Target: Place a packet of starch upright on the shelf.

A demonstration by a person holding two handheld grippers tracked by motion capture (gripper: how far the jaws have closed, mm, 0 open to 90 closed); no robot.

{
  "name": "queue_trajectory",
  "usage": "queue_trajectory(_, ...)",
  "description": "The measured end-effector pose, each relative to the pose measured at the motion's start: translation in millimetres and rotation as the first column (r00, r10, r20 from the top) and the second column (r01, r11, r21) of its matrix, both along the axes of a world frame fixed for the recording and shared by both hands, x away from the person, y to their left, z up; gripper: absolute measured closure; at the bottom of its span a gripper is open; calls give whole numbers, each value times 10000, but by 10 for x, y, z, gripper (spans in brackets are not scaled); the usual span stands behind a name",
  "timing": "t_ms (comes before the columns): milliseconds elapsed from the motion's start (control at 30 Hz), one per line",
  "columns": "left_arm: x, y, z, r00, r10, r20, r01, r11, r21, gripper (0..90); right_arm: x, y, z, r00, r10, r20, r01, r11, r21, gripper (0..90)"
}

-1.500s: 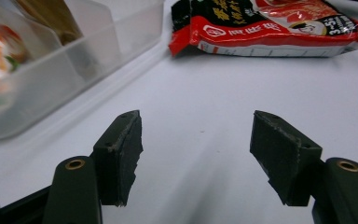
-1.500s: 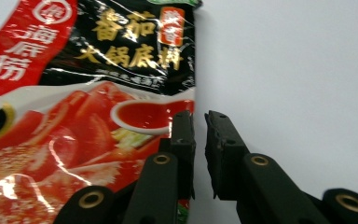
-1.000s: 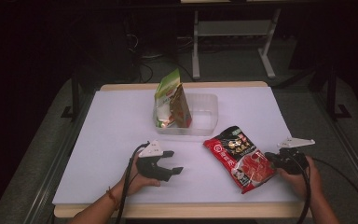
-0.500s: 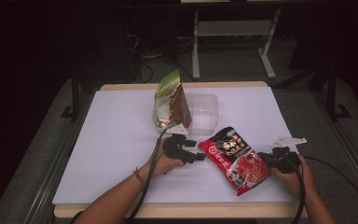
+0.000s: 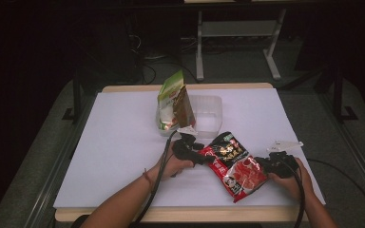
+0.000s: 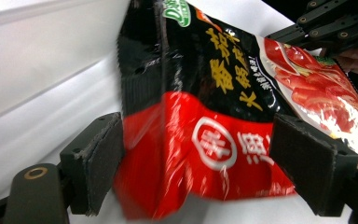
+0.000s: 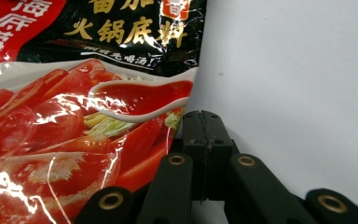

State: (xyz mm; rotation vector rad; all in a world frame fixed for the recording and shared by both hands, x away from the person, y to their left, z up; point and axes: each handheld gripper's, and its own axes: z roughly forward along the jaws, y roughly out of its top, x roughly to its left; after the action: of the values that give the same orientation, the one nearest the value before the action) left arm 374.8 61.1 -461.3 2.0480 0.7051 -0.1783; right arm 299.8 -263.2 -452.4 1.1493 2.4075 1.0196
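Observation:
A red and black soup-base packet [image 5: 235, 164] lies slanted on the white table sheet near the front. My left gripper [image 5: 204, 156] is at its left end. In the left gripper view its jaws have just been opening and now stand wide, with the packet's [image 6: 205, 116] red end between the pads [image 6: 98, 163]. The end looks lifted and crumpled. My right gripper [image 5: 267, 165] is shut at the packet's right edge. In the right gripper view its closed tips [image 7: 203, 116] sit just beside the packet's [image 7: 74, 130] corner. Whether they pin the packet I cannot tell.
A green and brown snack bag [image 5: 173, 102] stands upright in the left end of a clear plastic tub [image 5: 209, 116], just behind my left hand. The white sheet [image 5: 119, 142] covers the table. Cables trail from both grippers toward the front edge.
My left gripper has moved right and farther onto the table, from open sheet to the packet's left end. The right gripper has edged a little to the left, and the packet with it.

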Motion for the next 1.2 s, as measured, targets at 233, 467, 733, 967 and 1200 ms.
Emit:
queue_trajectory(233,-100,-107,20,9977,-192,648,152,9980,614,228,-32,112,7,9994,329,-58,-330,9994,-40,891)
queue_trajectory(467,-31,-12,3,9994,351,24,-350,9989,-313,618,-49,147,-3,9987,513,-6,-513,9987,57,886)
queue_trajectory(733,-84,68,79,9920,664,1077,-581,9953,-780,854,-67,170,5,9974,721,60,-721,9974,-28,846)
queue_trajectory(967,-192,166,298,9757,1062,1917,-785,9861,-1464,874,-117,72,129,9968,608,526,-629,9973,391,686)
queue_trajectory(1200,-334,246,560,9509,1267,2823,-748,9794,-1877,874,-171,-121,277,9933,111,1152,-276,9894,1425,463)
